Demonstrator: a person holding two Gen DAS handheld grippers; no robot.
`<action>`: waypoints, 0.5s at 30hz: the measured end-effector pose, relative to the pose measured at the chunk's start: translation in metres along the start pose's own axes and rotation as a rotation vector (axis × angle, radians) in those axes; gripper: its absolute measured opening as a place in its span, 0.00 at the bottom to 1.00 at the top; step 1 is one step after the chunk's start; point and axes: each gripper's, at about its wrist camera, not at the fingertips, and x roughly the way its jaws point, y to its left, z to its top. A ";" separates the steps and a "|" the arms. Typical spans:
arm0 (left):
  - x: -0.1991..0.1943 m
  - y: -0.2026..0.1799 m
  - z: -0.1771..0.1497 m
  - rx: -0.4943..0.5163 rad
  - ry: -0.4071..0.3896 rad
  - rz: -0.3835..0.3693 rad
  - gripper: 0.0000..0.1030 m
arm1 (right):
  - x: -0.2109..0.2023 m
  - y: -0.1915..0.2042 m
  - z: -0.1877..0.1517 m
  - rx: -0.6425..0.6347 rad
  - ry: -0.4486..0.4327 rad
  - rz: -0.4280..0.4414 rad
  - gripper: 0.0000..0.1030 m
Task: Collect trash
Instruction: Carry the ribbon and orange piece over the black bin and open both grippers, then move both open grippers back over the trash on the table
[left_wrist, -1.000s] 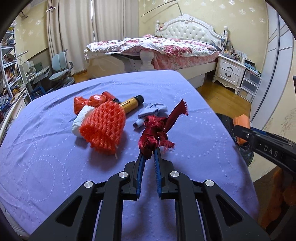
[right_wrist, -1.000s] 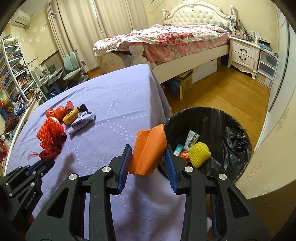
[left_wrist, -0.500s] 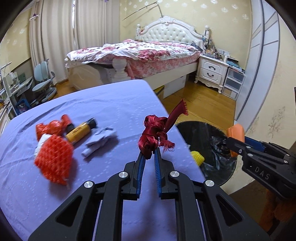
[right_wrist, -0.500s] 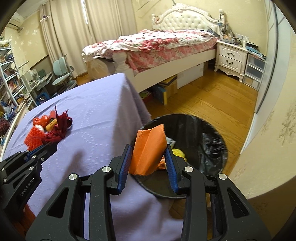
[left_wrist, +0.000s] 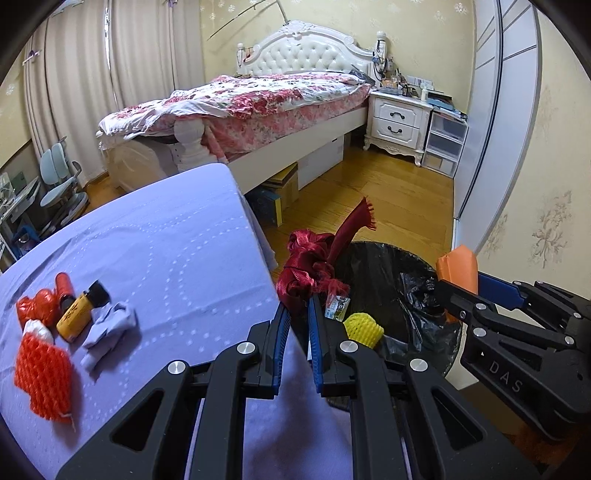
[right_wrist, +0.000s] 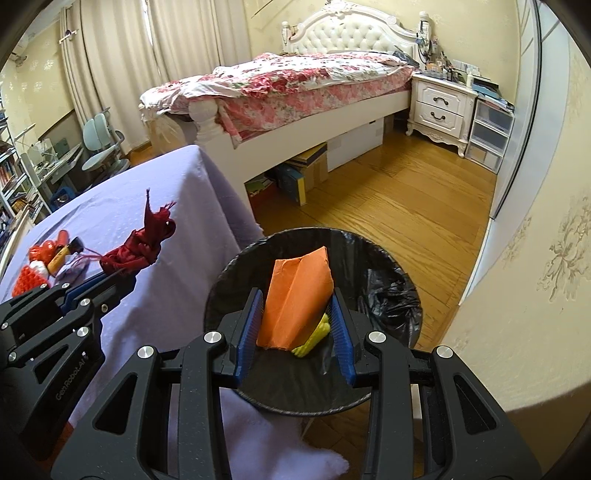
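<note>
A bed (left_wrist: 280, 99) with a floral quilt stands against the far wall, a white nightstand (left_wrist: 400, 123) beside it, cardboard boxes (right_wrist: 310, 168) underneath.

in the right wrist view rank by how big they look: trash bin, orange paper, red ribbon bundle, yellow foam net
1. trash bin, by far the largest.
2. orange paper, held in the right tongs close to the camera, so its size is exaggerated.
3. red ribbon bundle.
4. yellow foam net, mostly hidden behind the paper, so its rank is unsure.
</note>
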 end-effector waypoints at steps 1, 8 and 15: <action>0.002 -0.002 0.001 0.004 0.001 -0.002 0.13 | 0.001 -0.001 0.000 0.002 0.001 -0.001 0.35; 0.013 -0.005 0.004 0.011 0.025 -0.003 0.29 | 0.009 -0.015 0.007 0.039 -0.002 -0.024 0.45; 0.009 -0.001 0.003 -0.010 0.012 -0.009 0.57 | 0.009 -0.023 0.008 0.069 -0.005 -0.042 0.50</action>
